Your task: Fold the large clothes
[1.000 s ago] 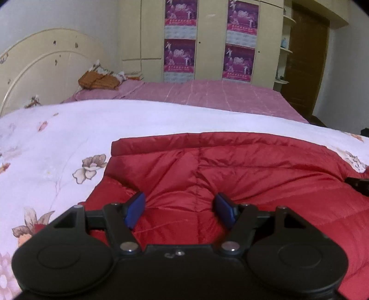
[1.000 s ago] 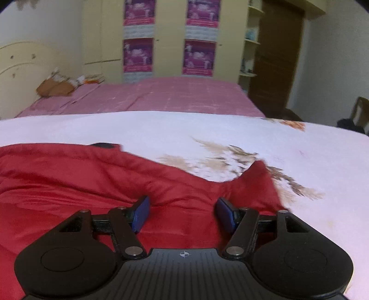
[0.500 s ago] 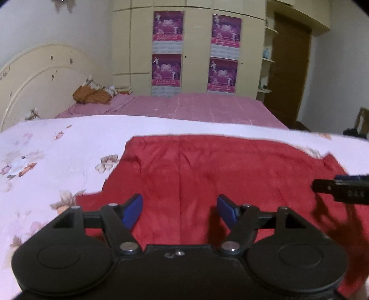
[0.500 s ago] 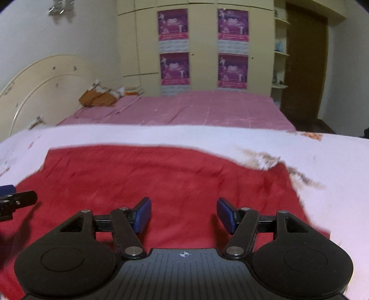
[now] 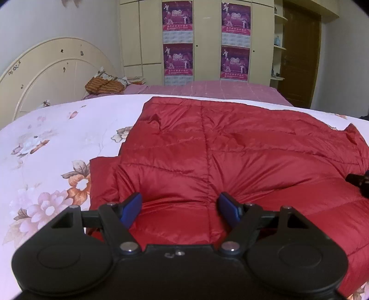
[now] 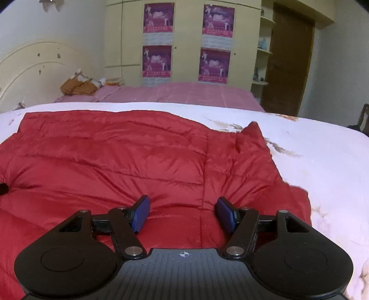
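A: Left wrist view, count: one red quilted jacket [image 5: 230, 161]; one floral bedspread [image 5: 46, 138] under it; four purple posters [image 5: 177, 16] on the wardrobe; one orange bundle [image 5: 103, 86] by the headboard.

B: Jacket's heading?

A: Spread flat on the bed, long axis running left to right across both views; which end is the collar, cannot tell.

B: Tools?

A: Left hand-held gripper [image 5: 181, 210] jaws opening, over the fabric, clamping nothing; right hand-held gripper [image 6: 183, 213] jaws apart, likewise empty.
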